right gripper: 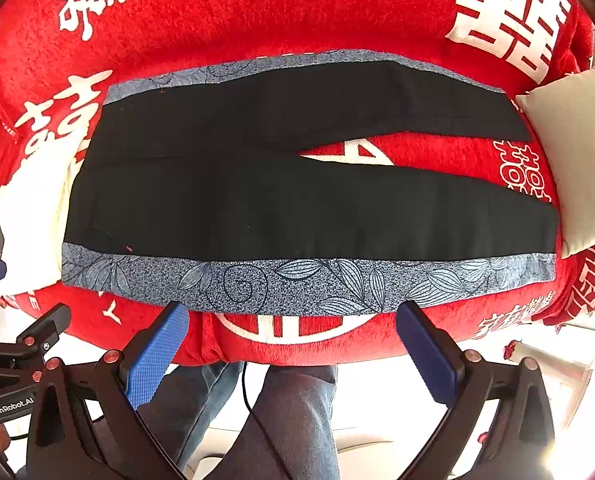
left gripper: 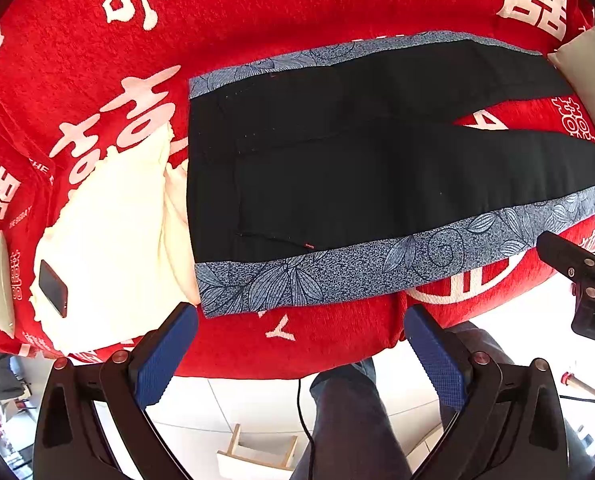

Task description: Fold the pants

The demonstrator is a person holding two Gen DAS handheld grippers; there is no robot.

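Left gripper [left gripper: 301,344] jaws apart, empty | right gripper [right gripper: 293,340] jaws apart, empty | black pants [right gripper: 297,184] flat on red blanket [right gripper: 217,24], legs splayed rightward

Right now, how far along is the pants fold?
Done: the pants lie flat on the red cover, waist toward the white cloth, the two legs spread apart with red showing between them. No fold is visible yet.
In hand: nothing. The left hand-held gripper and the right hand-held gripper are both open at the near edge, short of the patterned stripe.
Left: every fold.
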